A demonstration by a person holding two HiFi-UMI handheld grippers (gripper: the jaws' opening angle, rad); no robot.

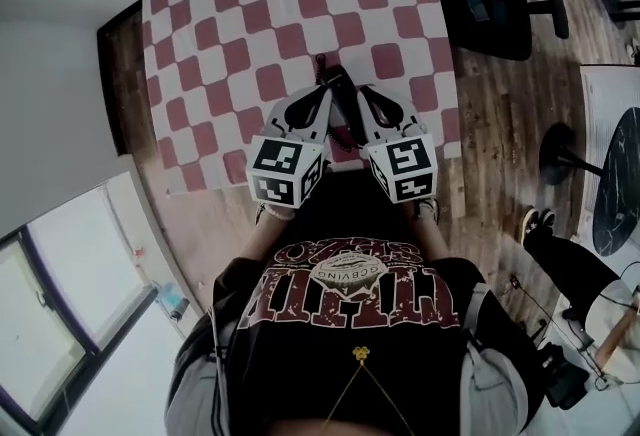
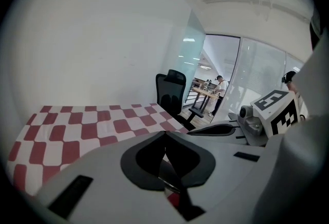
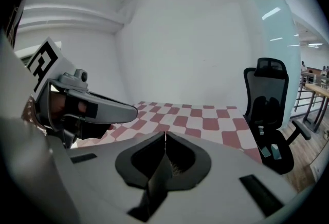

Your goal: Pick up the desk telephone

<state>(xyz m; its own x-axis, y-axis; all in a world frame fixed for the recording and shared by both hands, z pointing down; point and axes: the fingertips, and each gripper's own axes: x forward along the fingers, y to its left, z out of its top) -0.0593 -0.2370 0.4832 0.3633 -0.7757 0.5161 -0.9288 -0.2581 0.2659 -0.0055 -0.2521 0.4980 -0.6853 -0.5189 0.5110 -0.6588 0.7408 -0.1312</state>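
Observation:
No desk telephone shows in any view. The table (image 1: 250,34) carries a red-and-white checkered cloth (image 2: 87,128) with nothing on its visible part. My left gripper (image 1: 327,89) and right gripper (image 1: 357,91) hover side by side over the cloth's near edge, their tips angled toward each other. In the left gripper view the left gripper (image 2: 164,134) has its jaws meeting at the tip, with nothing between them. The right gripper (image 3: 165,134) is shut and empty as well. A small reddish patch (image 1: 346,136) lies between the two gripper bodies; I cannot tell what it is.
A black office chair (image 1: 500,4) stands on the wooden floor (image 1: 500,124) right of the table. A white wall runs behind the table (image 3: 195,53). A round black stool base (image 1: 565,156) and another person's shoes (image 1: 537,222) are farther right. Glass partitions (image 2: 257,79) stand beyond.

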